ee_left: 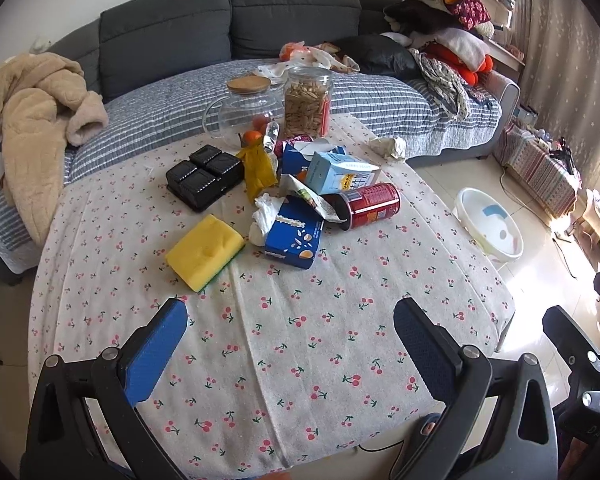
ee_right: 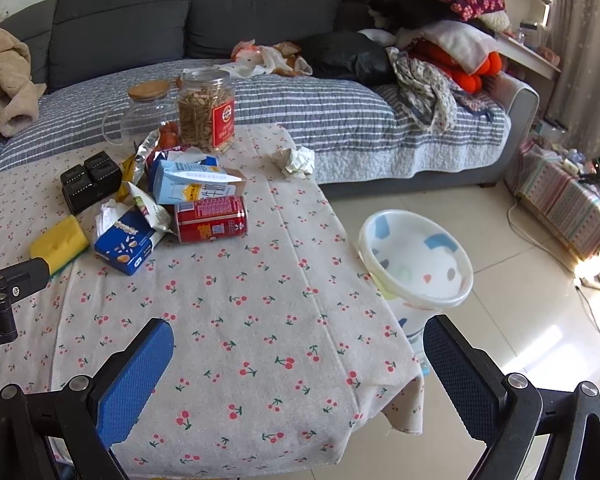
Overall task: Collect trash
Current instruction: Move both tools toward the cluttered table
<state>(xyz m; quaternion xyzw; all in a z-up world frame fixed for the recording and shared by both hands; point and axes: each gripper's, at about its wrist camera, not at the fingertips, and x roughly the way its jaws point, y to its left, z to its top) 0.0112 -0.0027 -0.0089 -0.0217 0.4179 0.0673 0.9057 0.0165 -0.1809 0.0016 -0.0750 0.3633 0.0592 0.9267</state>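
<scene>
Trash pile (ee_left: 300,200) mid-table: red can (ee_right: 211,219) on side, blue cartons, crumpled wrappers. Bin (ee_right: 416,264) just beside table edge. Near cloth bare. Left gripper (ee_left: 290,320), right gripper (ee_right: 298,340) both spread, empty.

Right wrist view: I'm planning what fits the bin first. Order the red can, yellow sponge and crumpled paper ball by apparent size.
1. Red can, largest.
2. Yellow sponge and crumpled paper ball: look alike; the ball lies farther away, so no ranking.

Red can (ee_right: 211,219) on its side mid-table, blue cartons (ee_right: 126,246) and wrappers heaped beside it, crumpled paper (ee_right: 295,161) near far edge, white bin (ee_right: 416,258) on floor
</scene>
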